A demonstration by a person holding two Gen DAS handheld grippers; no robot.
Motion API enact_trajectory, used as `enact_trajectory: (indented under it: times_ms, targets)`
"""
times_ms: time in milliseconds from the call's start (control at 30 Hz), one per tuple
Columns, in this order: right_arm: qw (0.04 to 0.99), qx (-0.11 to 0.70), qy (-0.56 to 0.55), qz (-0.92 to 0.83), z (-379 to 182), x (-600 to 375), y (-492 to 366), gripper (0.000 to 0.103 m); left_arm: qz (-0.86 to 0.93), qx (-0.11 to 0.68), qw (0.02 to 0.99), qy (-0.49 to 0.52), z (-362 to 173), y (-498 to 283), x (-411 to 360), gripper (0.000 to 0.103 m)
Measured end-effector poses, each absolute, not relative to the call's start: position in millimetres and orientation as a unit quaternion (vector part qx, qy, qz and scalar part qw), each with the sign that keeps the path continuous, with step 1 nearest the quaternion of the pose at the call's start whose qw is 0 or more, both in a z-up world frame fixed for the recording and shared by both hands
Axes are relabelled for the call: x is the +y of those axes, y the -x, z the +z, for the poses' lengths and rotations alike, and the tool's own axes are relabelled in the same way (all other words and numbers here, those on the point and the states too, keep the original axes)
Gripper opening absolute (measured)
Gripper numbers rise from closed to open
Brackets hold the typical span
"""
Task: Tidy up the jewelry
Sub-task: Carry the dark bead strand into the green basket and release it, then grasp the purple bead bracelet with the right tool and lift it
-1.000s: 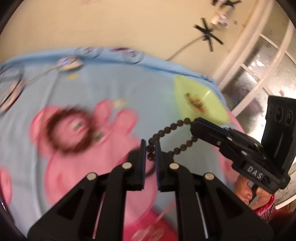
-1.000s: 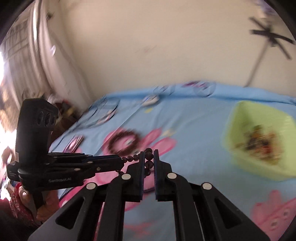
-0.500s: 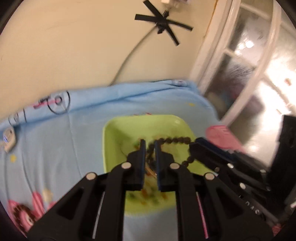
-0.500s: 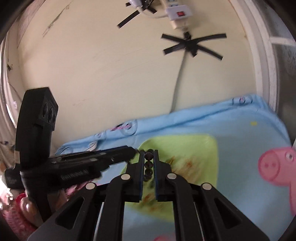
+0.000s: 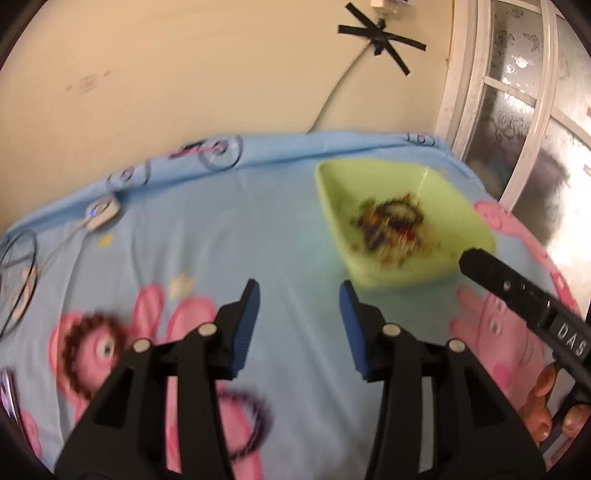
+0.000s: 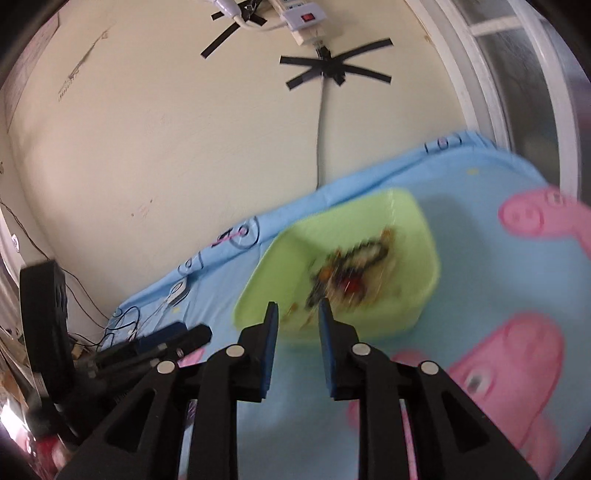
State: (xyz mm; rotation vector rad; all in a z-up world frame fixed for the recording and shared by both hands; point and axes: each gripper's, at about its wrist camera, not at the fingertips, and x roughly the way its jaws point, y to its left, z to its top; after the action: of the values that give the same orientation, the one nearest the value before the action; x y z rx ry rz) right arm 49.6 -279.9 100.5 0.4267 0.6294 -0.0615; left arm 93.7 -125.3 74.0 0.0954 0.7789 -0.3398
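Green bowl near sheet's edge

We take this for a bedroom at home: a bed under a light-blue cartoon-pig sheet meets a cream wall. Above the sheet, a power strip is taped up; right of it stands a white frosted-glass door.

Soft matt printed cloth sheet, smooth slightly glossy plastic green tray, matt black plastic gripper fingers — blue rubbery pads, shiny metal screws, matt painted wall
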Motion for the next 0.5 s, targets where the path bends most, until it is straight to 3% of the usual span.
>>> enact_trajectory:
  times_ms: [367, 500]
  targets:
    - [0.915, 0.331, -0.229, -0.038, 72, -246, -32, 0.0, -0.163, 0.402, 0.901, -0.018, 44, -66, -95, 0.047]
    - [0.9, 0.341, -0.268, -0.034, 62, -257, -32, 0.01, -0.157, 0.398, 0.904, -0.012, 44, -66, -92, 0.051]
